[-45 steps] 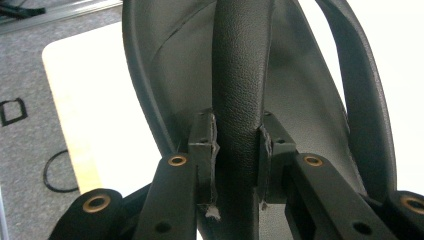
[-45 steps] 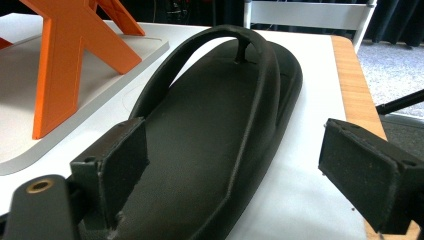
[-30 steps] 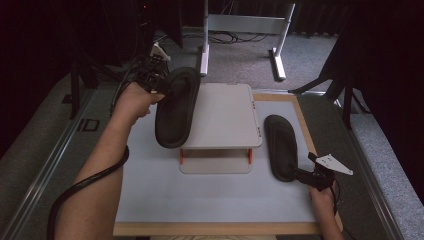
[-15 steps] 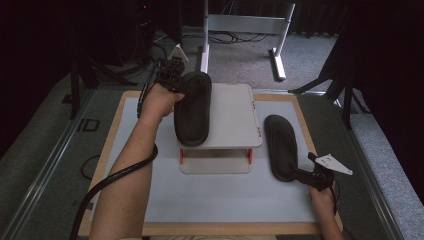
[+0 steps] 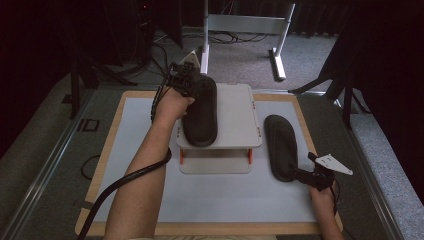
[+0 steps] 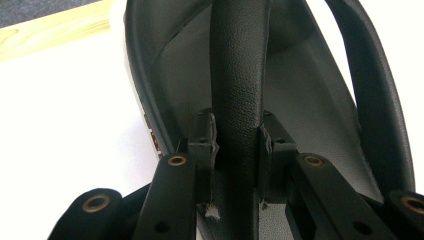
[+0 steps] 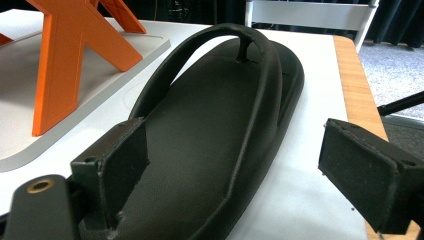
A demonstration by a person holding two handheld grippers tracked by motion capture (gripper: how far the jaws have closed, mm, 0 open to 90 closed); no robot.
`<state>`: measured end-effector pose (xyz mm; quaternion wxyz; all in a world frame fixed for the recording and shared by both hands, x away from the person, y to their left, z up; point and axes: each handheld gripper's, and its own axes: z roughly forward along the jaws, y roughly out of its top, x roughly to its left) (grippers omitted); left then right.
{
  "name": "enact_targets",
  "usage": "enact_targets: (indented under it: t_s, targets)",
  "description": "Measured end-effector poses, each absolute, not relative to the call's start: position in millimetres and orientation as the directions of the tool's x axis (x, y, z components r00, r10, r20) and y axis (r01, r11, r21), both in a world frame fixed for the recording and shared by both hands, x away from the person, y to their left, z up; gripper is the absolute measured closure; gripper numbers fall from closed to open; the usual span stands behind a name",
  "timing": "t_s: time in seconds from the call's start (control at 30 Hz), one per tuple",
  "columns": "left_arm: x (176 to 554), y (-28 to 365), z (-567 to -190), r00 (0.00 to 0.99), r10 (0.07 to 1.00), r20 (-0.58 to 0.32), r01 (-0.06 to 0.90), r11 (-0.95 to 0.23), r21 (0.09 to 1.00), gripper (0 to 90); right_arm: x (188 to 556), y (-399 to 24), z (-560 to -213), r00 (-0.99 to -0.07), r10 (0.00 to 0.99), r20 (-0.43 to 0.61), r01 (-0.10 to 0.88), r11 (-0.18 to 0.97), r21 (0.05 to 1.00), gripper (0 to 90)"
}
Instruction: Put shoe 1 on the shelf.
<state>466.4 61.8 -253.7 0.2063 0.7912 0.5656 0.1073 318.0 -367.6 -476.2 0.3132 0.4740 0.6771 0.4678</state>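
One black flip-flop (image 5: 201,112) lies lengthwise on the left half of the top of a small white stand (image 5: 236,117). My left gripper (image 5: 186,76) is at its far end. In the left gripper view that gripper (image 6: 237,142) is shut on the flip-flop's strap (image 6: 237,75). A second black flip-flop (image 5: 281,145) lies flat on the white mat to the right of the stand. My right gripper (image 5: 303,175) sits just behind its near end. In the right gripper view the jaws stand wide open on either side of this flip-flop's (image 7: 200,160) heel, and the pads (image 7: 122,160) are not touching it.
The stand has orange legs (image 7: 65,55) and a lower white base (image 5: 215,162). A white mat (image 5: 140,165) covers a wood-edged board (image 5: 107,150) on the grey table. A metal frame (image 5: 245,22) and cables stand on the floor beyond the table.
My left gripper has carried its flip-flop rightward from the stand's left edge and set it down along the stand's top. The right gripper and the other flip-flop have not moved.
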Motion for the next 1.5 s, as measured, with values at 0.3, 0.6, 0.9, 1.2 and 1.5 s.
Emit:
enact_targets:
  t_s: [0.3,0.6,0.9,1.2,1.5]
  targets:
    - [463.8,63.8,-255.7,0.377,0.923,-0.073,0.837,-0.305,0.455,60.8,317.9,-367.8,-476.1,-0.356,0.934,0.019,0.349,0.114,0.93,11.8]
    - [457.1,66.0,-244.6,0.422,0.903,-0.081,0.809,-0.335,0.483,53.6,317.8,-367.8,-476.1,-0.355,0.935,0.019,0.349,0.114,0.93,11.8]
    - [445.9,83.0,-228.9,0.464,0.878,-0.112,0.782,-0.347,0.518,53.7,317.9,-367.9,-476.1,-0.355,0.935,0.017,0.349,0.116,0.93,11.8]
    - [434.5,108.1,-222.9,0.48,0.866,-0.141,0.782,-0.349,0.517,53.8,318.0,-367.6,-476.3,-0.356,0.934,0.013,0.351,0.12,0.929,11.8]
    - [418.9,136.1,-222.6,0.505,0.85,-0.152,0.771,-0.365,0.522,55.0,318.1,-367.3,-476.3,-0.358,0.933,0.011,0.352,0.124,0.928,11.8]
